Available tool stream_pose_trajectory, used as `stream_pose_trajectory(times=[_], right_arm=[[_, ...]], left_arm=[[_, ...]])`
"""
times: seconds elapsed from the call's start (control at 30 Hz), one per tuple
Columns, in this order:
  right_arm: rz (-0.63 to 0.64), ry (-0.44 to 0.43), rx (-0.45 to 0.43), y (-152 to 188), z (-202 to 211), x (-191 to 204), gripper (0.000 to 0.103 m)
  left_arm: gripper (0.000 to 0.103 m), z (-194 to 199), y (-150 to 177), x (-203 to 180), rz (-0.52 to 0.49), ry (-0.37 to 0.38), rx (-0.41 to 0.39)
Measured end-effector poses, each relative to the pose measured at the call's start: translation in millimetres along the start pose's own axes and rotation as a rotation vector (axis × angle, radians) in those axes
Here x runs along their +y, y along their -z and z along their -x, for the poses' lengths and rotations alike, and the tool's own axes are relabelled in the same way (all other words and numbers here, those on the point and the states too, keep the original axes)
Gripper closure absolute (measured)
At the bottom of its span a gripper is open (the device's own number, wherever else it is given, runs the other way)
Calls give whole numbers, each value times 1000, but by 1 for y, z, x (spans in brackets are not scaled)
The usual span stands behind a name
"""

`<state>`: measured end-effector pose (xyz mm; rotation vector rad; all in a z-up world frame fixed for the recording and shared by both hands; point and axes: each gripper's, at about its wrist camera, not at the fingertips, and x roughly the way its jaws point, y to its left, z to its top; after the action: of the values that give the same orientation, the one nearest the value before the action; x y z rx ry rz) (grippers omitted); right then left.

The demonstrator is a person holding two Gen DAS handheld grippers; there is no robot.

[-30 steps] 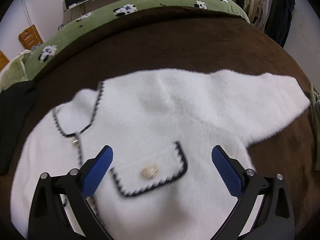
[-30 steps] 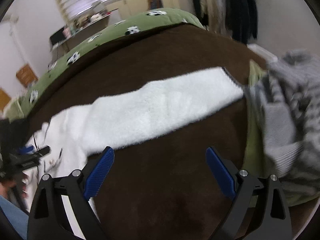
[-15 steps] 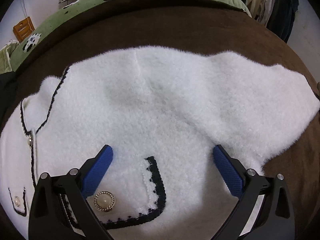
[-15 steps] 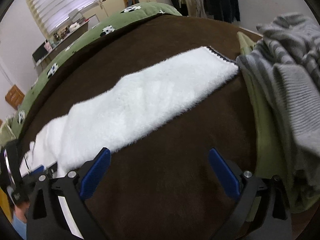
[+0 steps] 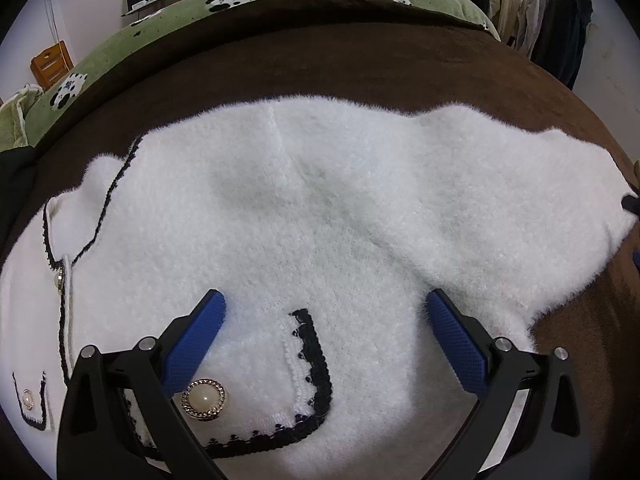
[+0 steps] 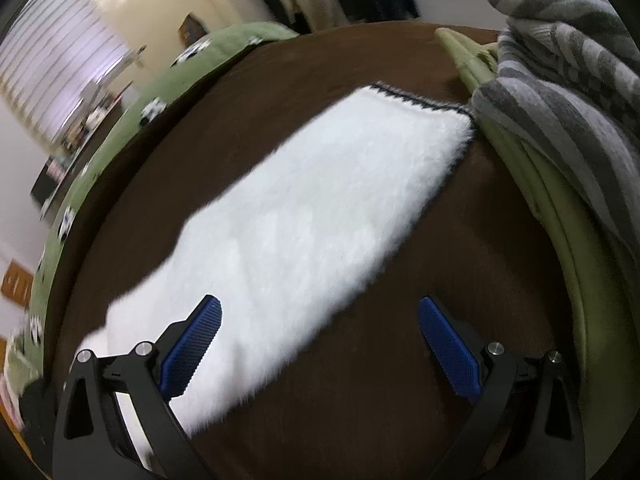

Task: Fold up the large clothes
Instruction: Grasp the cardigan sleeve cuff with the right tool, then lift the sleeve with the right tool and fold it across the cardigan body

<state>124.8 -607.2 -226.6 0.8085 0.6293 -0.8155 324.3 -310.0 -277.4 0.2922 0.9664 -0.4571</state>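
A fluffy white cardigan (image 5: pixel 320 208) with black trim lies flat on a brown blanket (image 5: pixel 360 52). In the left wrist view my left gripper (image 5: pixel 324 300) is open and empty just above its chest pocket (image 5: pixel 308 364), which has a pearl button (image 5: pixel 204 398). One sleeve stretches out to the right. In the right wrist view that sleeve (image 6: pixel 304 224) runs diagonally, its black-edged cuff (image 6: pixel 424 104) at the far end. My right gripper (image 6: pixel 318 306) is open and empty over the sleeve's near edge and the blanket.
A grey striped knit (image 6: pixel 568 72) and a light green cloth (image 6: pixel 532 184) lie right beside the cuff. A green cow-print cover (image 5: pixel 240 4) lies beyond the blanket. A black garment (image 5: pixel 16 176) lies at the left. Clothes hang at the back right (image 5: pixel 552 20).
My left gripper has moved over the cardigan toward the sleeve side; the pocket slid lower left in view. My right gripper has closed in on the sleeve and turned toward its cuff.
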Motion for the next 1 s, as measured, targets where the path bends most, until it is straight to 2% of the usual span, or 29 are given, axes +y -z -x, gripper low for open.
stream_pose_trajectory(times=[0.1,0.23,0.33,0.43,0.47,0.5,0.6,0.67,1.0], right_arm=[[17,57,-29,-8,-12,8,4],[4,80,-76,-18,-22,9,5],[13,112,-112,-23,-25,12,25],[8,104,-115,-27,-27,11,58],[2,109,-114,-28,-27,8,78],[-5,99,-114,-29,-25,6,81],[4,-7,-131,-33,-17,5,86],[41,-43,-148,-37,-10,11,87],[152,-107,-185,-56,30,52,87]], left_arm=[[5,1,3,0,-1,2,-5],[5,2,4,0,1,5,-9],[5,3,4,0,2,6,-14],[5,3,5,0,2,6,-15],[5,3,4,0,3,5,-16],[5,3,5,0,2,4,-16],[5,2,4,0,4,7,-15],[5,2,4,0,2,5,-15],[5,6,0,-1,-13,-3,7]])
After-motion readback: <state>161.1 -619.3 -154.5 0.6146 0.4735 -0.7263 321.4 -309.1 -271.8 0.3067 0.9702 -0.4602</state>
